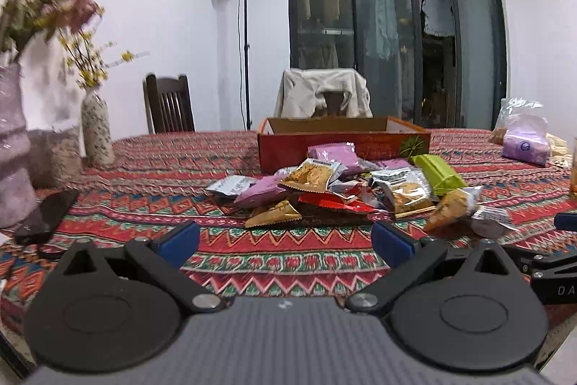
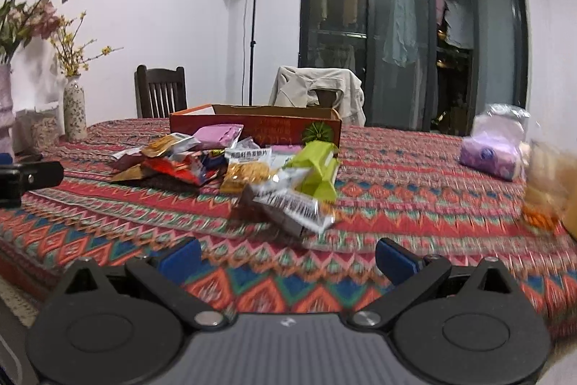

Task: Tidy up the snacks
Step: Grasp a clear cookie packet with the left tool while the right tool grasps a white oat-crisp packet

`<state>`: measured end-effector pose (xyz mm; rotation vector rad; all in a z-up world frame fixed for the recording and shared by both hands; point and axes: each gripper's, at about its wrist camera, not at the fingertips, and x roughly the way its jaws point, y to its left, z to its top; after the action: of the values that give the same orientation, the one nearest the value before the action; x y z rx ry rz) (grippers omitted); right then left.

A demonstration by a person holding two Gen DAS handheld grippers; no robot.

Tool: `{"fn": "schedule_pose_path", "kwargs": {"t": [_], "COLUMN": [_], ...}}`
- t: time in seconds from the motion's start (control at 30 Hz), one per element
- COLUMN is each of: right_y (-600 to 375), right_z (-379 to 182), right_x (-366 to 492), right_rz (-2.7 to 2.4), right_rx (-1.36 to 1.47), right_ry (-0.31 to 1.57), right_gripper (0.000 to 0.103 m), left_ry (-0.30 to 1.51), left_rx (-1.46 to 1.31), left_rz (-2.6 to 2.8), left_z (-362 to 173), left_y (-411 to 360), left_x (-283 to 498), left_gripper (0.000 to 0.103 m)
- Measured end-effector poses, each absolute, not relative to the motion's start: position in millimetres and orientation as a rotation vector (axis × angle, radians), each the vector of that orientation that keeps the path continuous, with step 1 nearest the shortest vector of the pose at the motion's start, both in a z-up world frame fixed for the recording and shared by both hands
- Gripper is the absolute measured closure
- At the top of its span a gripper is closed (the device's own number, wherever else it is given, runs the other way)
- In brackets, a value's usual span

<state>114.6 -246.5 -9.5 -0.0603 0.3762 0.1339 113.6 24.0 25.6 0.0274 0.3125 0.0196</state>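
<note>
While both tools are hovering low over the patterned tablecloth [image 1: 274, 262], the left gripper [image 1: 285, 242] is standing wide, holding nothing; the right gripper [image 2: 288, 257] is likewise gaping wide and empty. Item 1: snack pile [image 1: 346, 190], lying loose at 12 o'clock ahead of the left gripper, mixed purple, gold, red and green packets. Item 2: orange cardboard box [image 1: 342, 141], sitting just behind the pile, touching its far packets. Item 3: purple tissue pack [image 1: 526, 147], resting at 2 o'clock, well apart.

The left claw [image 1: 285, 240] hangs level with its blue-tipped fingers [image 1: 179, 242] spread wide, holding nothing. The right claw [image 2: 288, 258] matches it, fingers [image 2: 395, 258] wide and empty.
</note>
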Motion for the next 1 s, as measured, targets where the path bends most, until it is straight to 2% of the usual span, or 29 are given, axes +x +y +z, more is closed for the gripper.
{"fn": "schedule_pose_path", "kwargs": {"t": [0.13,0.2,0.27,0.4,0.5,0.57,0.7,0.83,0.97,1.0], "right_y": [-249.1,-251.1,-252.9,-259.1,-265.1,-271.4,-298.7,-331.6,-352.0,-354.8], "right_z": [-5.9,-4.9,-6.0,-7.3,-9.5,-10.1,-12.6,-14.2,-12.7,-12.0], "right_x": [150.0,166.2,179.2,200.2,209.9,211.8,211.5,204.7,197.2,198.4], "right_rz": [0.157,0.171,0.182,0.202,0.213,0.200,0.157,0.135,0.227,0.238], "right_rx": [-0.051,-0.054,-0.062,-0.055,-0.057,-0.078,-0.090,-0.034,0.141,0.174], "right_ry": [0.416,0.434,0.453,0.481,0.509,0.520,0.541,0.553,0.563,0.564], "right_gripper": [0.000,0.003,0.013,0.019,0.029,0.032,0.032,0.031,0.030,0.030], "left_ry": [0.336,0.352,0.371,0.396,0.409,0.434,0.492,0.567,0.620,0.640], "left_rx": [0.009,0.002,-0.010,0.014,0.035,0.033,0.046,0.097,0.154,0.160], "left_rz": [0.000,-0.029,-0.058,-0.133,-0.205,-0.296,-0.396,-0.473,-0.495,-0.490], "left_z": [23.7,23.2,21.6,18.5,19.1,20.5,18.4,10.6,1.1,-1.8], "left_y": [21.4,16.8,9.0,-13.8,-33.6,-46.0,-74.3,-102.4,-117.7,-119.6], "left_x": [144.0,159.3,172.4,189.2,197.0,204.8,229.0,251.3,263.3,266.7], "left_gripper": [0.000,0.000,0.000,0.000,0.000,0.004,0.026,0.028,0.028,0.031]}}
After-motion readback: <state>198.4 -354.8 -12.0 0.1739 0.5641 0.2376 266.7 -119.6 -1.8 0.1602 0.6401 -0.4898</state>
